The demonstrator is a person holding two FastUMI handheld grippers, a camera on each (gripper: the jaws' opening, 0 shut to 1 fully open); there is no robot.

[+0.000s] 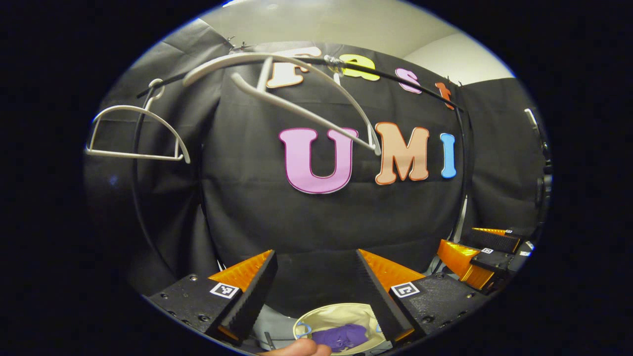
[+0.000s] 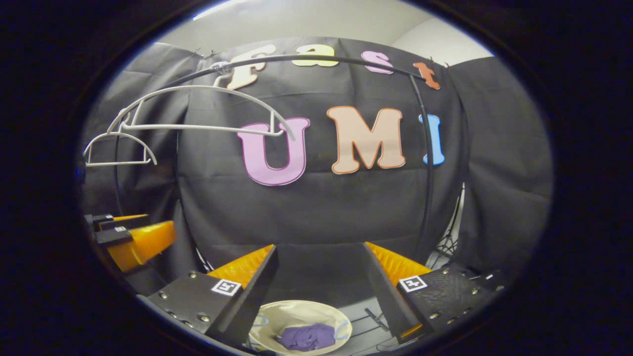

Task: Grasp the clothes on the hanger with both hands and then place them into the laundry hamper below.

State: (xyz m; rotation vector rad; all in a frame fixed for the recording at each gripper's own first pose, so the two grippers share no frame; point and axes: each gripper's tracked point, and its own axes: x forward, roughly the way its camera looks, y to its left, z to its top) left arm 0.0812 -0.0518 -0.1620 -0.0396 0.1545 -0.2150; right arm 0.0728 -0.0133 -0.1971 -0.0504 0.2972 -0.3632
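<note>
- A small white hanger [image 1: 136,136] hangs bare at the far left of the black rail [image 1: 395,74].
- A larger white hanger [image 1: 296,94] hangs tilted next to it, also bare.
- The left gripper [image 1: 316,287] has its fingers spread wide, holding nothing.
- Below, the purple clothes [image 1: 339,337] lie crumpled in the cream laundry hamper [image 1: 341,314]; what seems a fingertip shows at the lower edge.
- The right gripper [image 2: 320,282] is likewise spread wide, empty, above the hamper.

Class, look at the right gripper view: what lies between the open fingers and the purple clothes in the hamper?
Nothing: the right gripper hangs open above the clothes in the hamper, with bare air between.
</note>
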